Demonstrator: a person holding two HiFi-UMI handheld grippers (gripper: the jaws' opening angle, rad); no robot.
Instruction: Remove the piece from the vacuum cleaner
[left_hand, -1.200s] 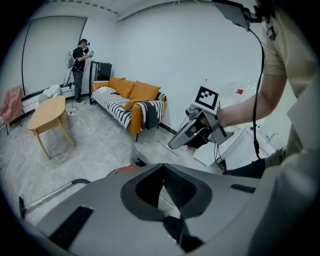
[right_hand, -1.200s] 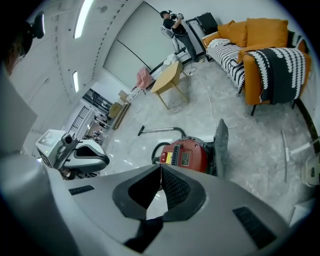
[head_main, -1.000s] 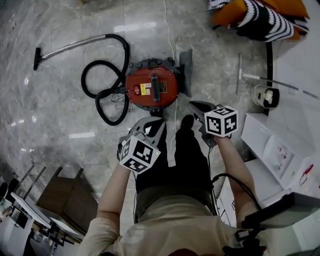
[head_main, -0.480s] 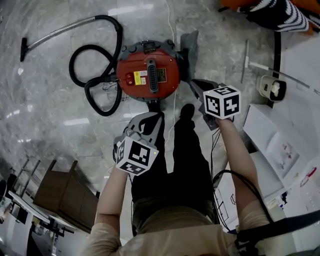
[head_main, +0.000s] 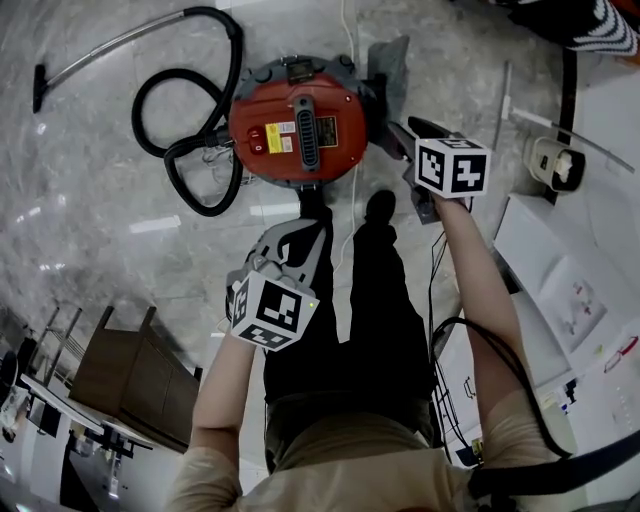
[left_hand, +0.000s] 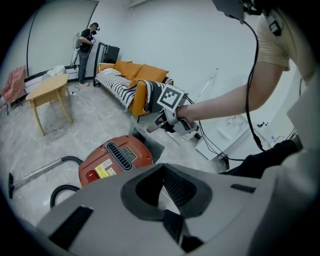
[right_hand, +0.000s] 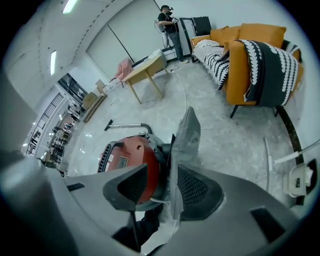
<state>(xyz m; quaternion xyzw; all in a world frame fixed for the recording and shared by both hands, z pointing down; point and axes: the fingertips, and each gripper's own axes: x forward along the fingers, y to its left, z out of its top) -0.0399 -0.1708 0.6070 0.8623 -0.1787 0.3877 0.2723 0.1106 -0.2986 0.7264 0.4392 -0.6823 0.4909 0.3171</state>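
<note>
The red vacuum cleaner (head_main: 297, 122) sits on the marble floor with its black hose (head_main: 190, 110) coiled at its left. A grey flat piece (head_main: 392, 70) stands up on its right side. My right gripper (head_main: 405, 130) is at that side, its jaws opening. In the right gripper view the grey piece (right_hand: 186, 135) stands between the jaws of the right gripper (right_hand: 167, 182), close to the right pad and well off the left one. My left gripper (head_main: 300, 232) hangs open and empty nearer me, short of the vacuum cleaner (left_hand: 117, 160).
The metal wand (head_main: 110, 50) lies at the far left. My leg and shoe (head_main: 380, 210) are between the grippers. White boxes (head_main: 570, 290) and a cable lie at the right. An orange sofa (left_hand: 135, 80), a wooden table (left_hand: 50, 90) and a standing person (left_hand: 86, 45) are farther off.
The right gripper has moved forward to the vacuum cleaner's right side, up to the grey piece. The left gripper has stayed low near my leg. The vacuum cleaner shows nearer in the head view.
</note>
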